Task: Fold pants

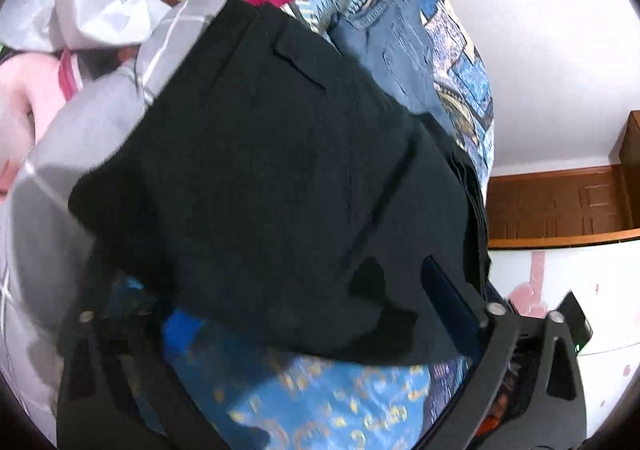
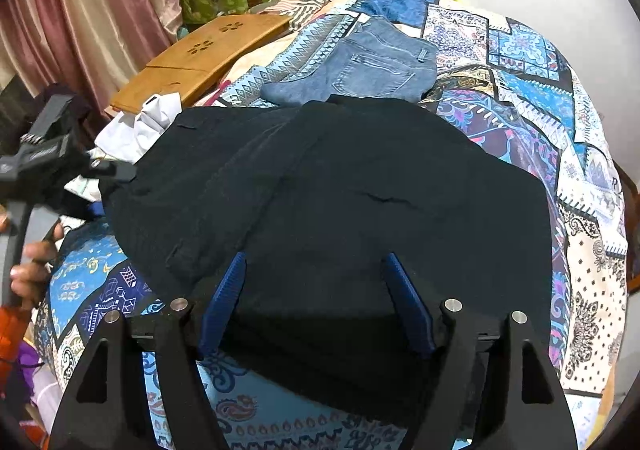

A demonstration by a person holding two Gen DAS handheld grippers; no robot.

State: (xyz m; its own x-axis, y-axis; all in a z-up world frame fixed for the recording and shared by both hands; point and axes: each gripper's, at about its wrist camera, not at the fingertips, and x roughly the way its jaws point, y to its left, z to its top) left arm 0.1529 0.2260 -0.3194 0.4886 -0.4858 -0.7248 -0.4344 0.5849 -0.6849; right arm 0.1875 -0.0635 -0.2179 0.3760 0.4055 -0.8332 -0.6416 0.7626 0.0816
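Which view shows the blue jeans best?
The right wrist view: the blue jeans lie whole beyond the black pants, back pocket visible. The left wrist view shows only a blurred strip past the pants.

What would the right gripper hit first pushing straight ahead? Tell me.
The right gripper, jaws open, already sits over the black fabric pants; straight ahead it meets more of that cloth first, then probably the folded blue denim jeans.

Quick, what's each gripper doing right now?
Left gripper: open, black pants lying between its fingers.
Right gripper: open over the pants, holding nothing.
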